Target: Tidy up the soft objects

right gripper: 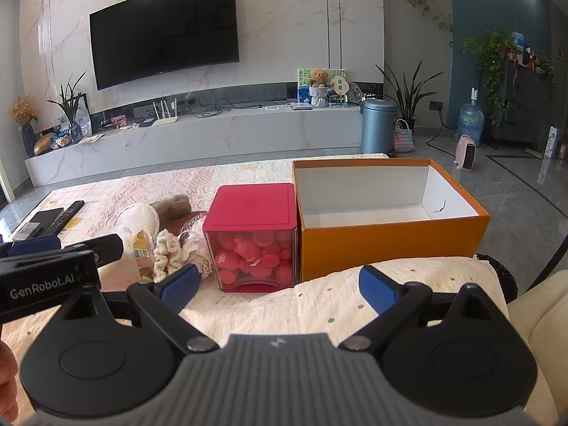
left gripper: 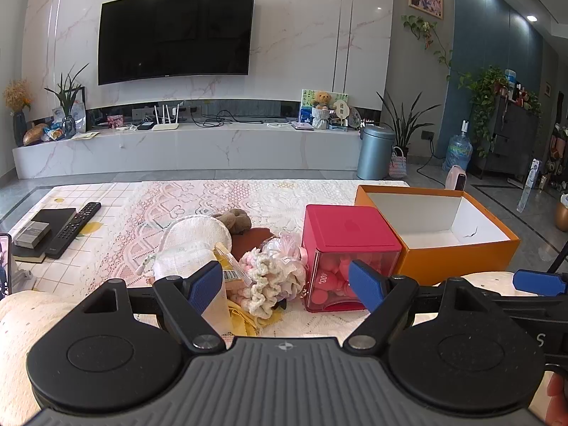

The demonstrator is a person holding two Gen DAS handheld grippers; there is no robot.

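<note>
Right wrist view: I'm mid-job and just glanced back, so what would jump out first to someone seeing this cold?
The open orange box stands out first, on the table's right side with nothing visible inside its white interior. Directly left of it sits the red-lidded clear box, full of pink pieces. Further left lies the heap of soft items, with both the left gripper and right gripper open and holding nothing.

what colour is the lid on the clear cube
Red lid, clearest in the right wrist view.
</note>
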